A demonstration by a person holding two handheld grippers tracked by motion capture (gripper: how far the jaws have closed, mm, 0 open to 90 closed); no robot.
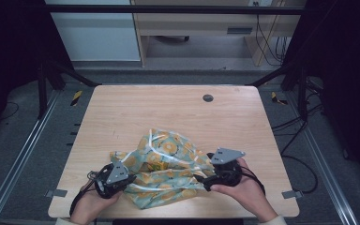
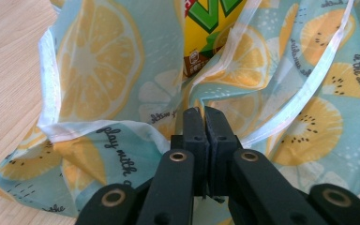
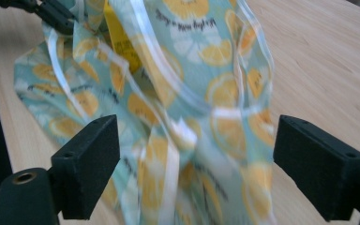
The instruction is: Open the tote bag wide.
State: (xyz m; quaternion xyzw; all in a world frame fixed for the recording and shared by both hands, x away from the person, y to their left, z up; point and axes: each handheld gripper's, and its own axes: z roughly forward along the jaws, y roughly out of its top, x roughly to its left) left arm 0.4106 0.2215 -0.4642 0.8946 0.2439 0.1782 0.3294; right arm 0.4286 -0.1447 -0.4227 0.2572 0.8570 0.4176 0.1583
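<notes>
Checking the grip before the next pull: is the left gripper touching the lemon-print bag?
Touching. In the left gripper view, the left gripper has its jaws pressed together on a fold of the lemon-print bag.

High overview; gripper close-ups sharing bag [image 1: 166, 171]

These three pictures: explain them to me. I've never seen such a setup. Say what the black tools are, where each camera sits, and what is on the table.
A person sits at a light wooden table and holds a black two-jaw hand gripper in each hand; there is no robot arm. The high view looks down from above: the left gripper and the right gripper sit at either side of a crumpled pale blue plastic bag printed with lemon slices. The other two pictures come from cameras riding on the grippers. In the left gripper view its jaws are pinched shut on the bag's film, and a yellow packet shows inside. In the right gripper view its jaws stand wide open around a fold of the bag.
</notes>
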